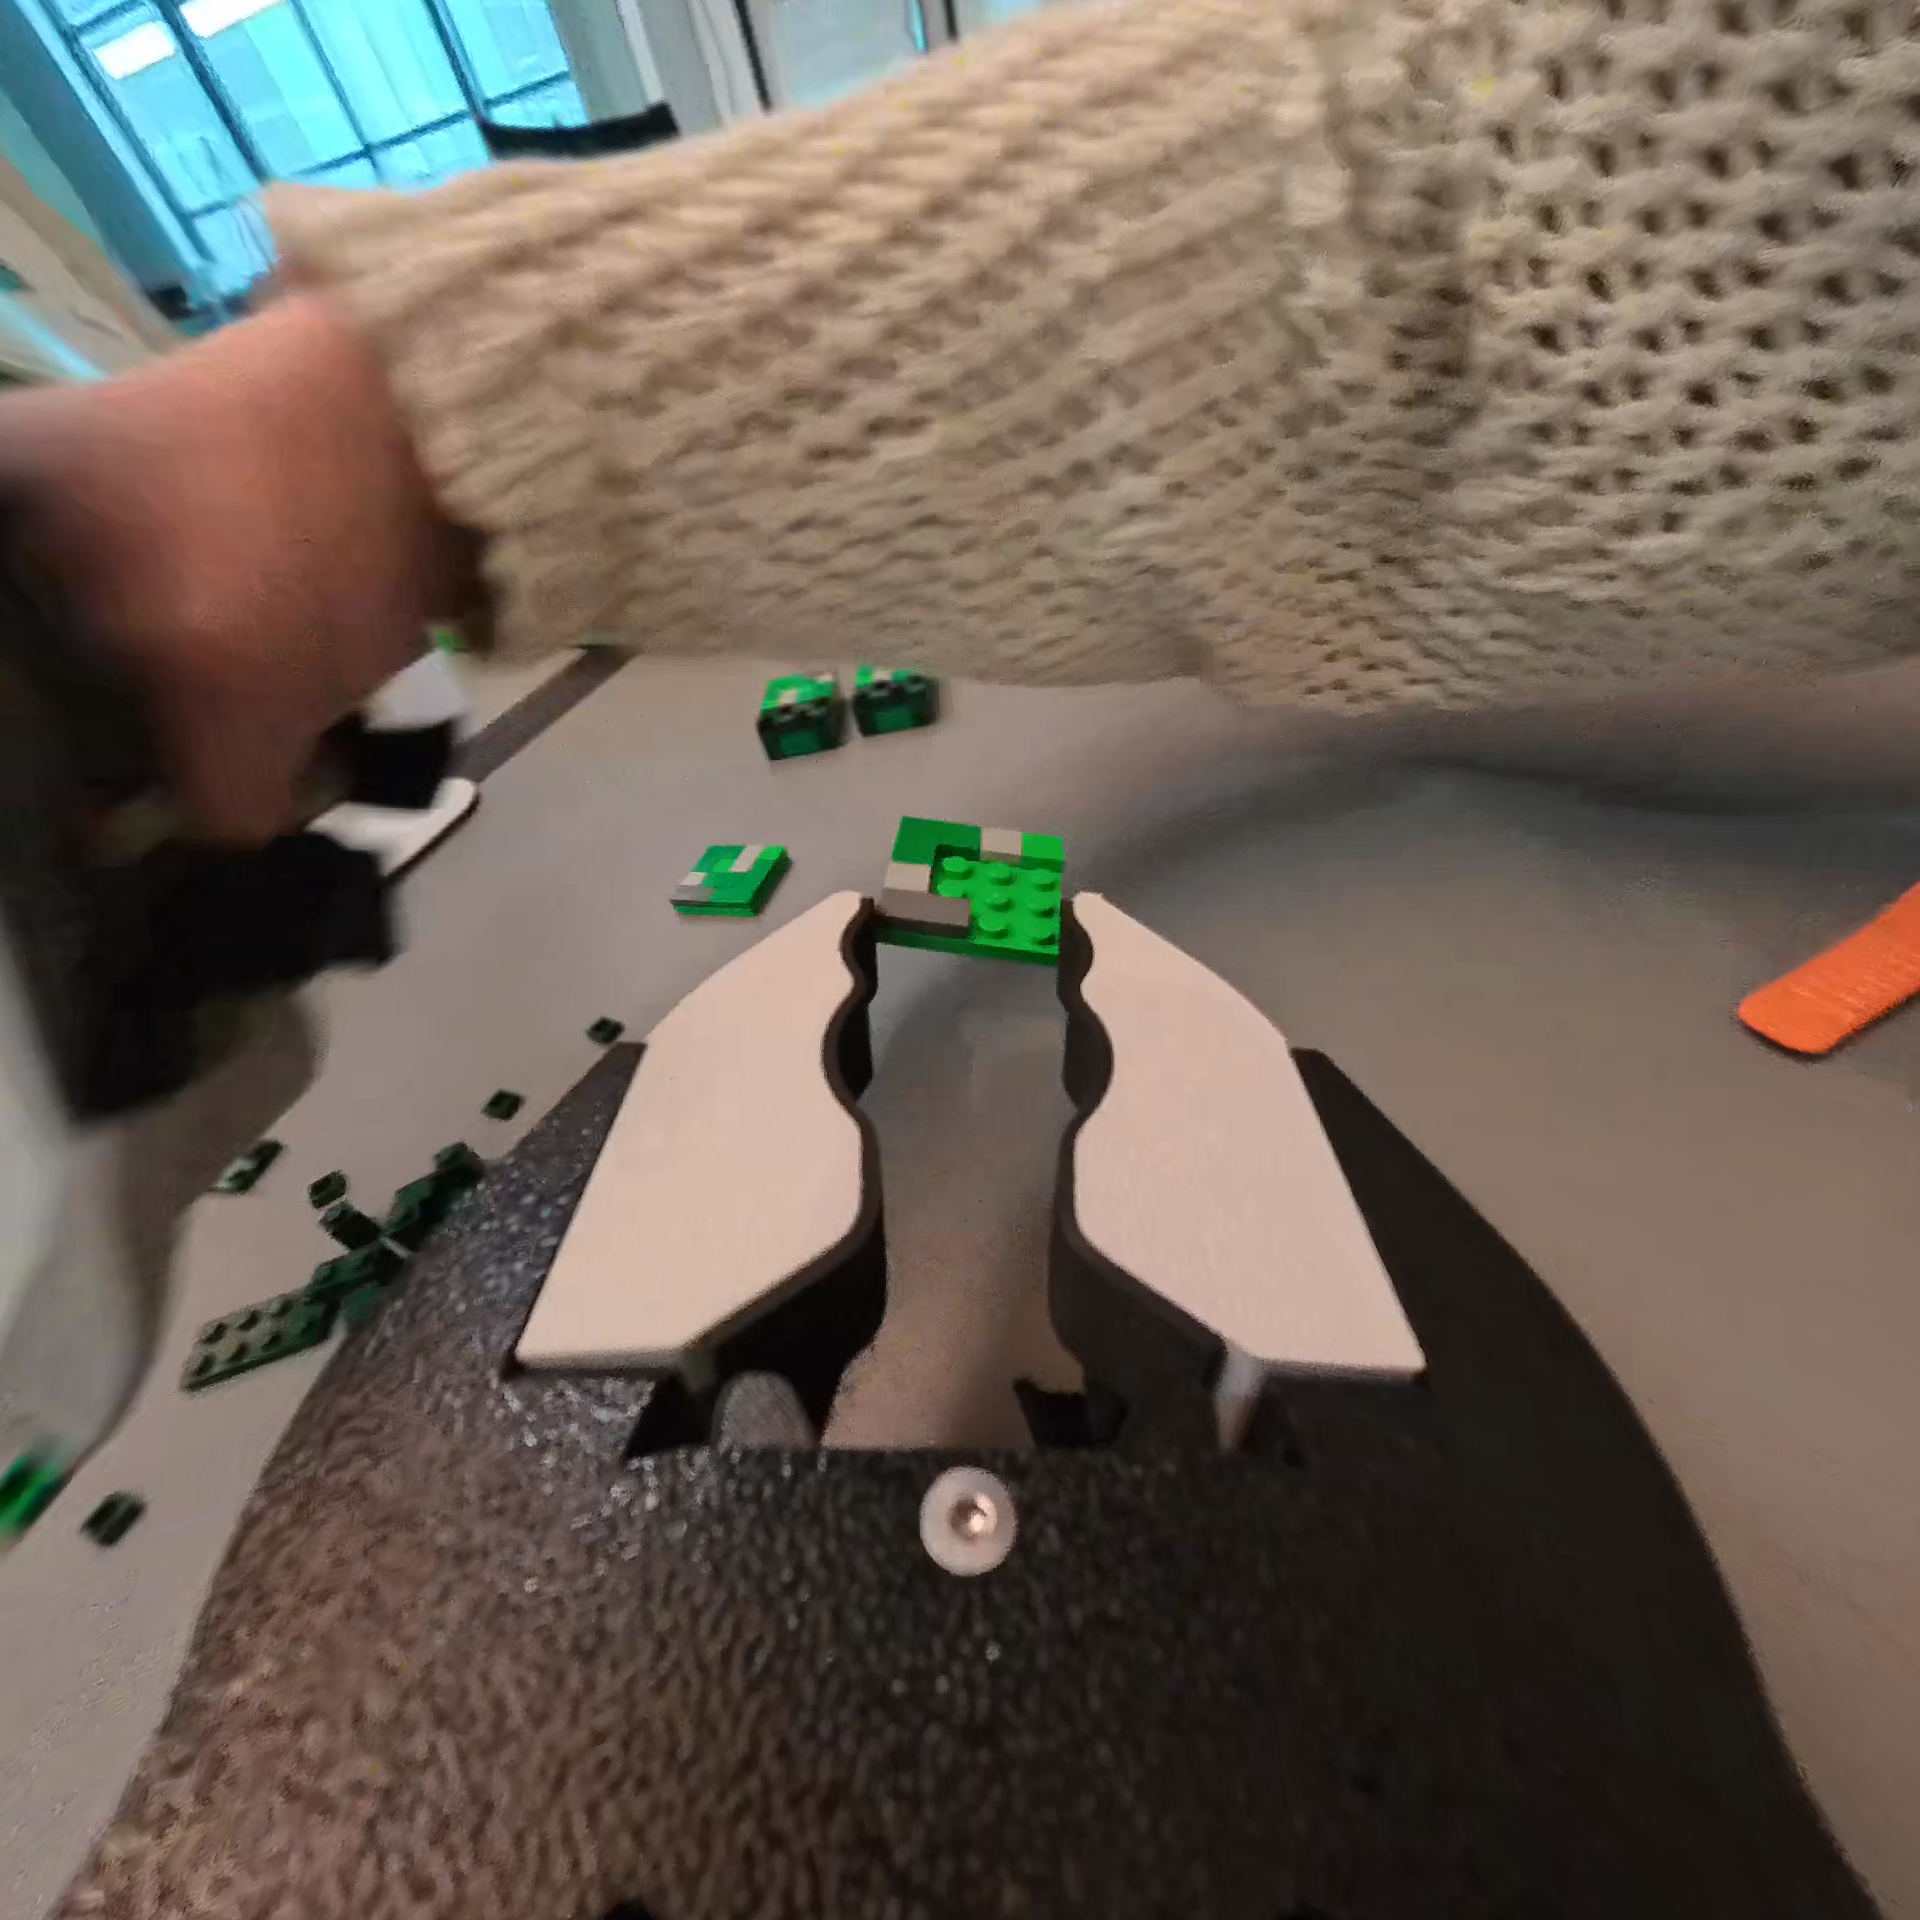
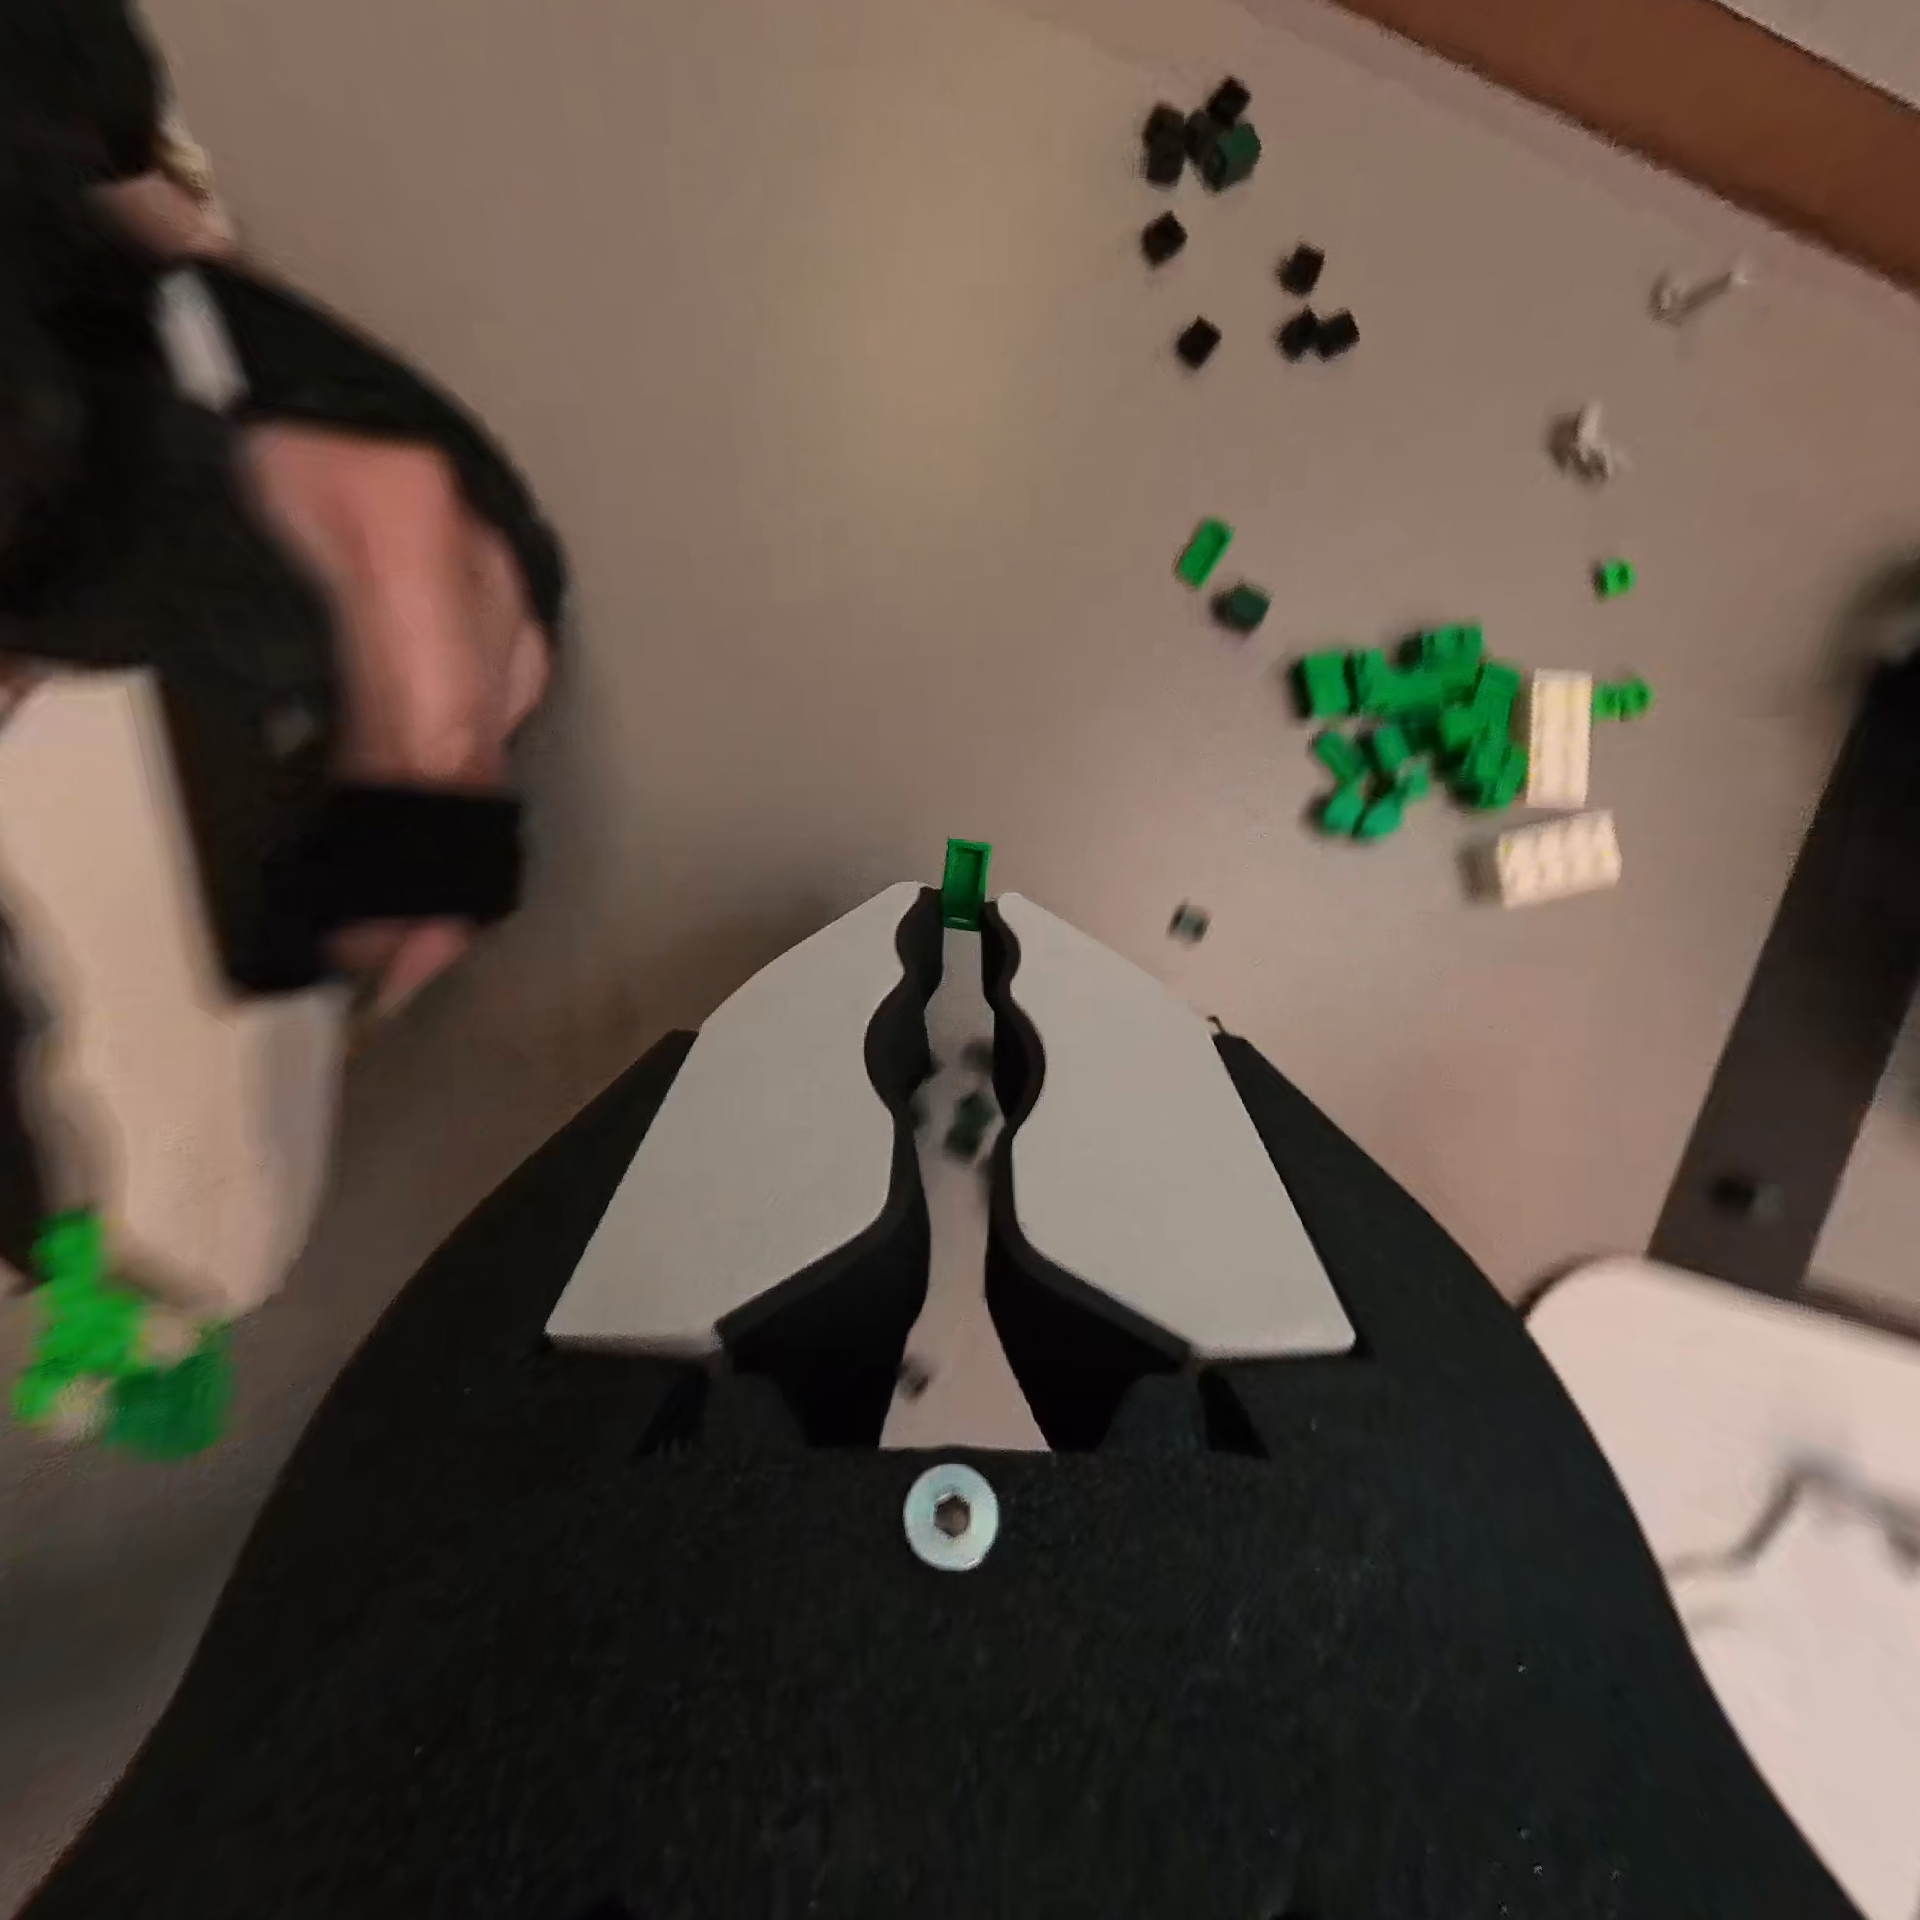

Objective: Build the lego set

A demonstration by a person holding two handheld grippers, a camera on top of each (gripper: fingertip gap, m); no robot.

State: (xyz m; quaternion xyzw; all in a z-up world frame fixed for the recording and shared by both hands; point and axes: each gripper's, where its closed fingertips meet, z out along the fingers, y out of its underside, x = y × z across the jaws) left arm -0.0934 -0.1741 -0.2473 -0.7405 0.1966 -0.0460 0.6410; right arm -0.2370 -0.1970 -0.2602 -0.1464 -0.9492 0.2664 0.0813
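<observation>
My left gripper (image 1: 971,920) is shut on a bright green studded plate (image 1: 1003,899) with grey and green tiles on it, held by its sides at the table (image 1: 1351,1039). My right gripper (image 2: 966,909) is shut on a small bright green piece (image 2: 966,878) that sticks up from the tips. In the left wrist view a hand (image 1: 208,561) in a cream knitted sleeve (image 1: 1039,416) crosses over the plate to the left and holds the other gripper (image 1: 395,790). The right wrist view is blurred; the left gripper's hand (image 2: 395,623) and a green build (image 2: 114,1351) show at its left.
Two small green blocks (image 1: 847,707) and a small tiled green plate (image 1: 732,878) lie beyond the held plate. Dark green pieces (image 1: 312,1278) lie left, an orange strap (image 1: 1839,987) right. A bright green pile (image 2: 1403,727), white bricks (image 2: 1548,852) and black pieces (image 2: 1226,239) lie ahead right. The gap from one gripper's tips to the other's is roughly 15 centimeters. The orange strap (image 1: 1839,987) is about 20 centimeters from my left fingertips and 35 centimeters from my right.
</observation>
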